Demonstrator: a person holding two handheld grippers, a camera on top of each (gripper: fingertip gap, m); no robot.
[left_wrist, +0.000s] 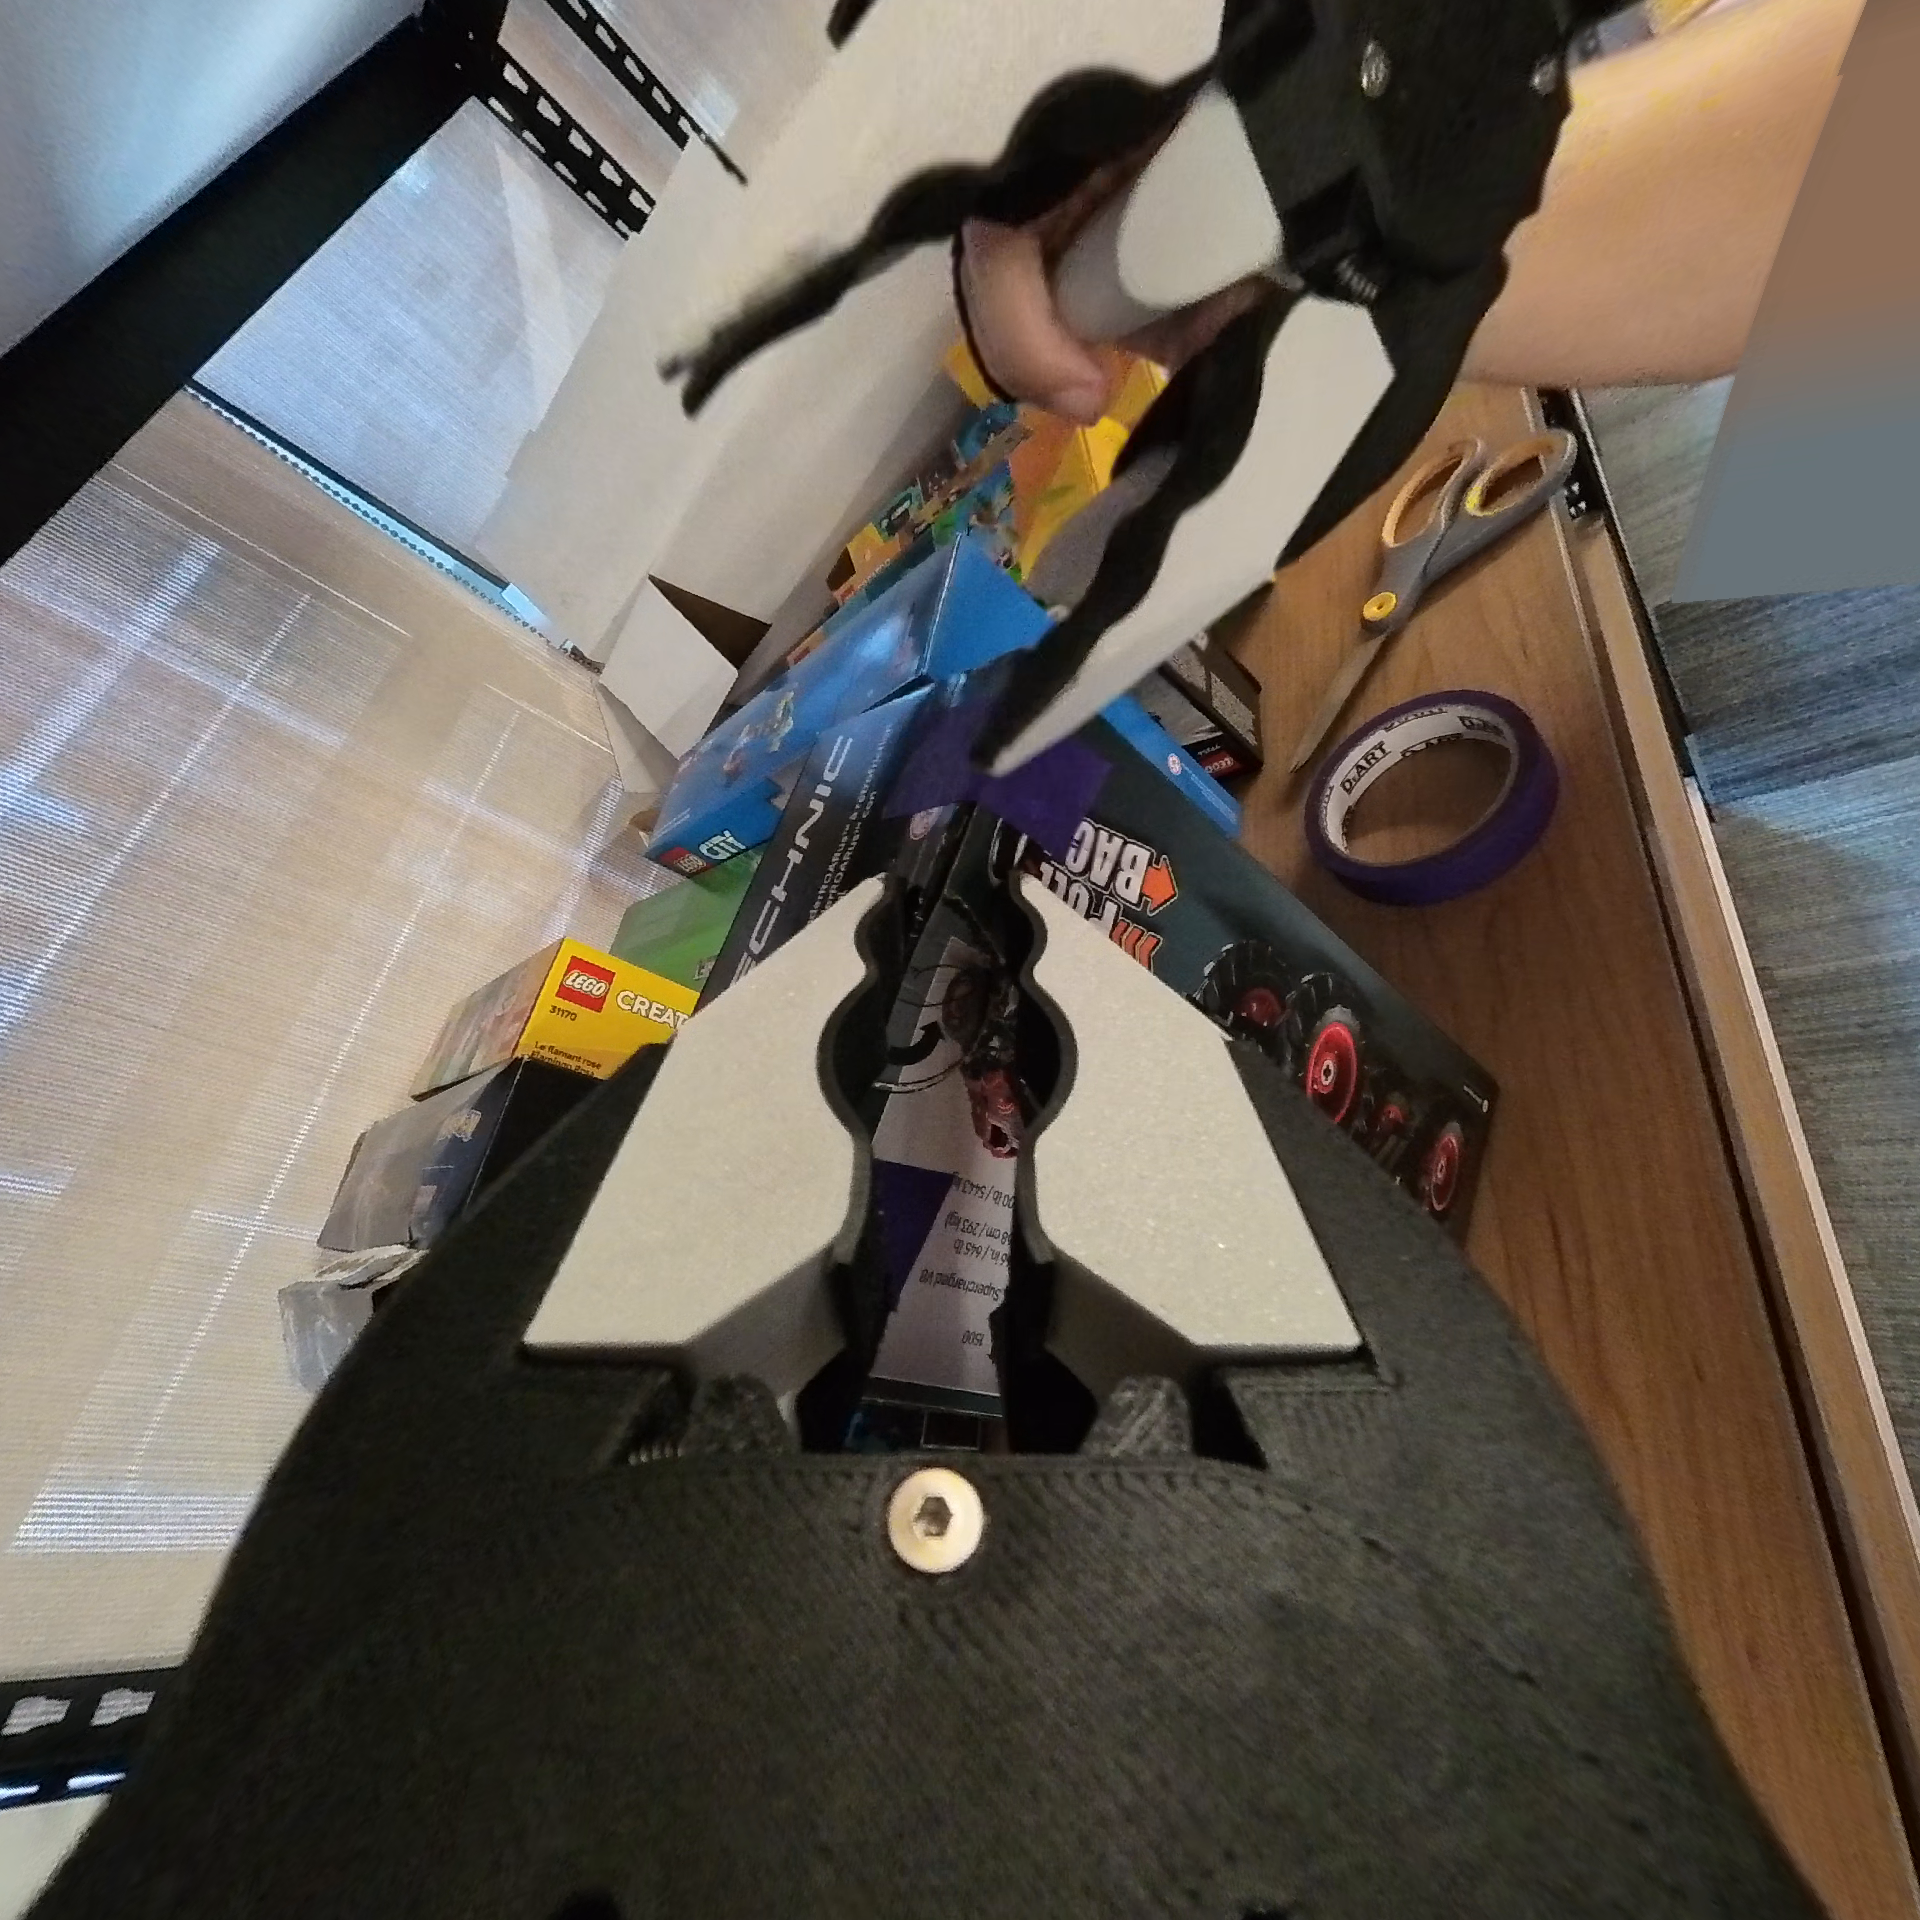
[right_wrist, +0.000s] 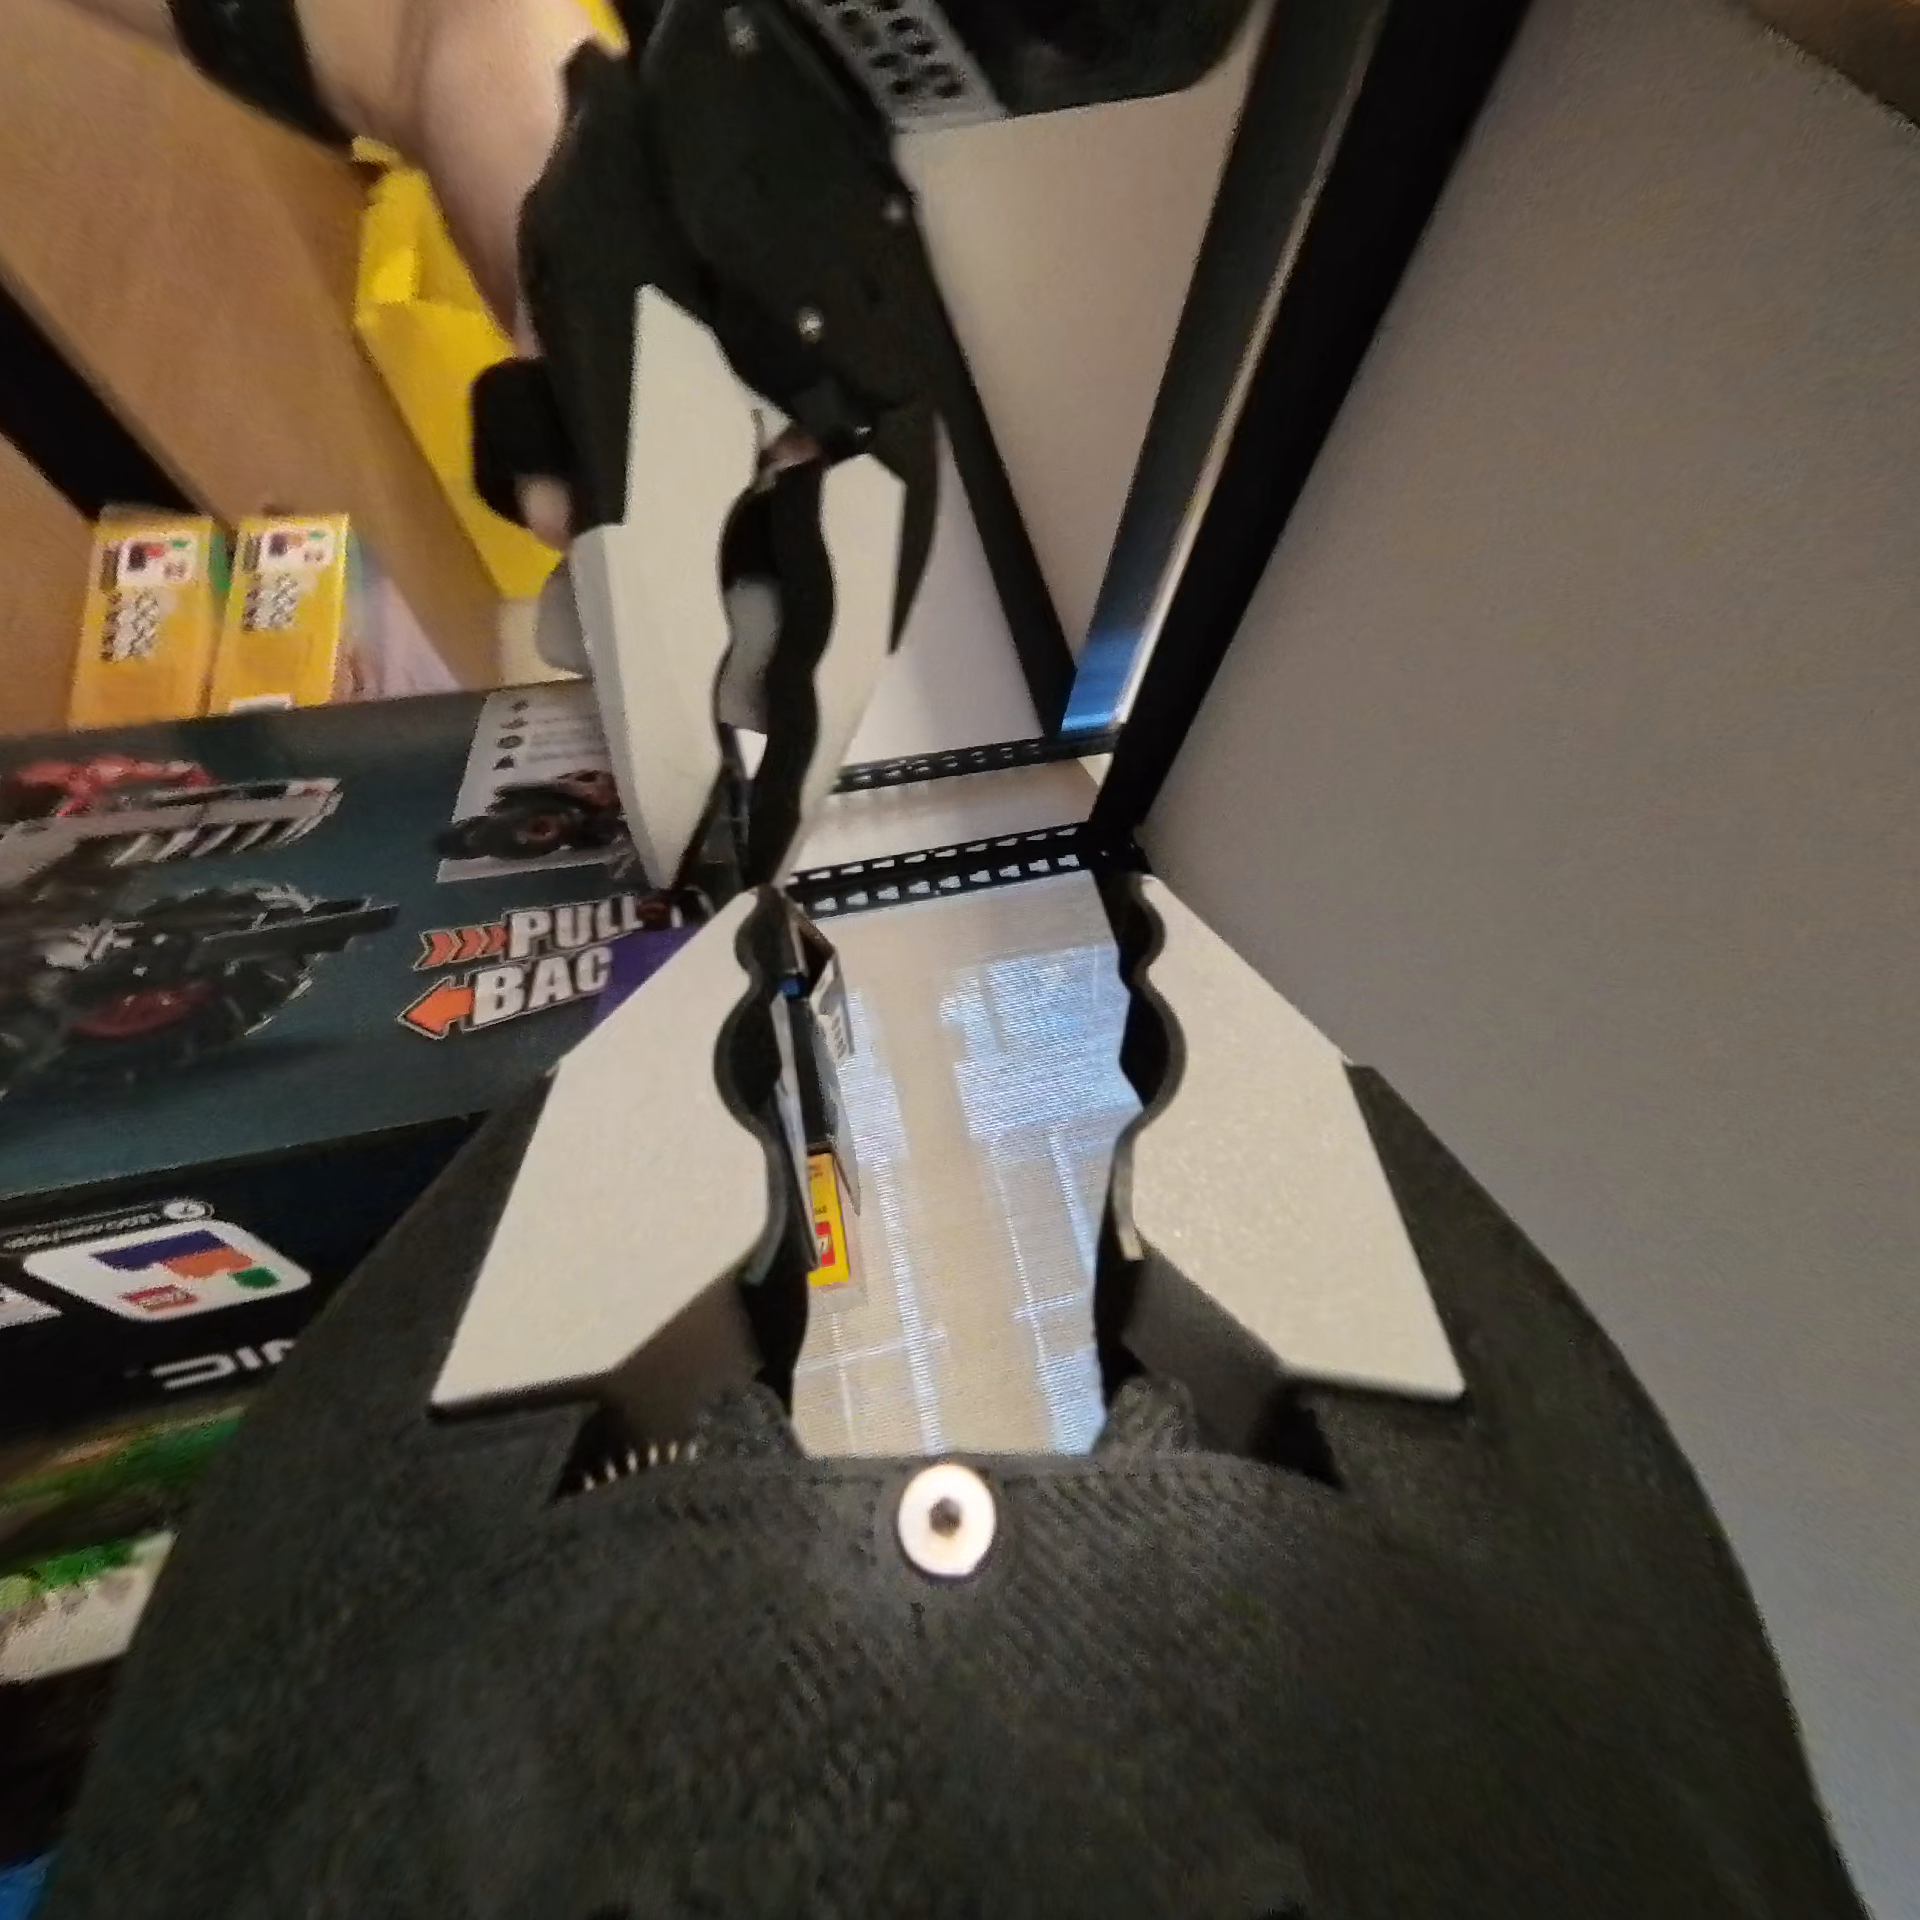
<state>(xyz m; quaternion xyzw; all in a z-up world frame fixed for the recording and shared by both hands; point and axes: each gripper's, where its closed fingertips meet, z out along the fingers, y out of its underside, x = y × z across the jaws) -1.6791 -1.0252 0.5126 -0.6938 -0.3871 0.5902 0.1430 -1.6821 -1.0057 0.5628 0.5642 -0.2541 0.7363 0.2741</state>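
Wooden table: left hand-held gripper clamped on dark toy box flap; right hand-held gripper apart, beside it

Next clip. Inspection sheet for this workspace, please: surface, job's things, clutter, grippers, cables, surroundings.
Surface: wooden table, toy boxes piled along one side.
Job's things: dark toy box with a purple tape strip at its flap; purple tape roll and scissors beside it.
Clutter: blue box, yellow box.
Grippers: left gripper shut on the box's flap; right gripper open, by the flap.
Cables: nothing seen.
Surroundings: black metal rack, window blinds.
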